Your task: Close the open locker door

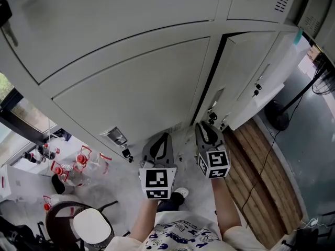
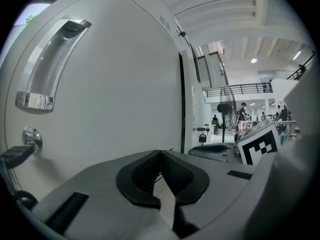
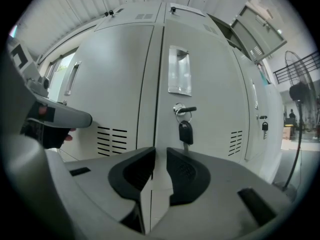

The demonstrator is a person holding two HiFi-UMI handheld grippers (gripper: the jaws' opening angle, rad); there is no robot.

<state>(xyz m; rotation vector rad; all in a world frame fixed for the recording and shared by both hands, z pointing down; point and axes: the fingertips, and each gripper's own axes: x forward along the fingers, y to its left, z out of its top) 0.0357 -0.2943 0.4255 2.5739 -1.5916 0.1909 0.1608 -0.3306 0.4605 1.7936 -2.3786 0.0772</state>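
Jaws of right claw (image 3: 160, 153) barely apart, empty; left claw (image 2: 160, 154) seemingly shut

Left tongs (image 1: 163, 138), right tongs (image 1: 203, 127) before lockers (image 1: 131, 88)

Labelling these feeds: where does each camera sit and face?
Head view: on the head, steeply down at the lockers; both forearms, left gripper, right gripper.
Left gripper view: along its jaws at a door handle; right gripper's cube beside.
Right gripper view: along its jaws at a key.
Shared: right gripper view also shows the left gripper.
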